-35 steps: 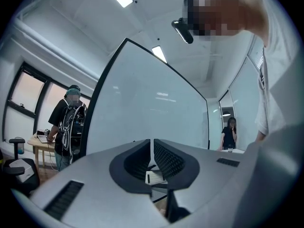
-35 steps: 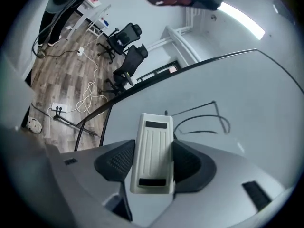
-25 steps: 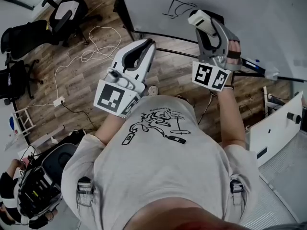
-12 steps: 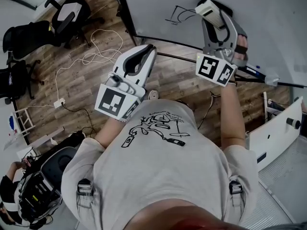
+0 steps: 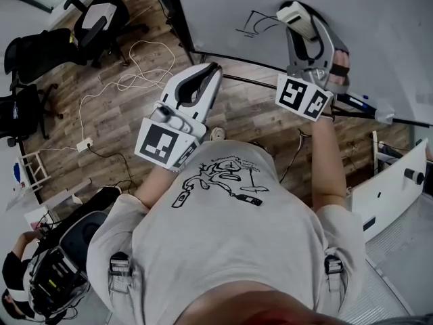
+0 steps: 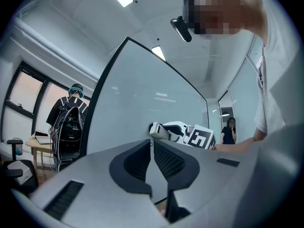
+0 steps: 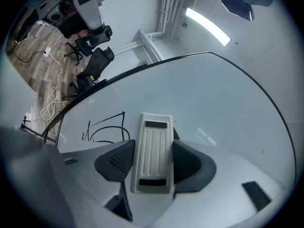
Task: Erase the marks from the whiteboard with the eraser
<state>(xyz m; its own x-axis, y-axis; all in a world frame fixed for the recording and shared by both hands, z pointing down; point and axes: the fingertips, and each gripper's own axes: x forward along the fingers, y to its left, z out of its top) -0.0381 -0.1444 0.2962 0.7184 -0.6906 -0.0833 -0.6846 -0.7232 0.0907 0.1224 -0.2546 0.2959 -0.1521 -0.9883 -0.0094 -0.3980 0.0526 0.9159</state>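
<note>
**Eraser held at the whiteboard, to the right of the marks**

Nearest is the person's grey printed shirt (image 5: 223, 235). Beyond it, the left gripper (image 5: 212, 68) is raised over the wooden floor (image 5: 115, 117), with its jaws closed together and nothing between them. Farther and to the right, the right gripper (image 5: 298, 20) is clamped on the long sides of the white ribbed eraser (image 7: 153, 151). The eraser's far end points at the whiteboard (image 5: 379, 19); contact with the board cannot be confirmed. The black marks (image 7: 105, 129), straight lines and curves, lie just left of the eraser and are not yet wiped. A white cable (image 5: 128, 70) and office chairs (image 5: 95, 15) lie at the far left.
</note>
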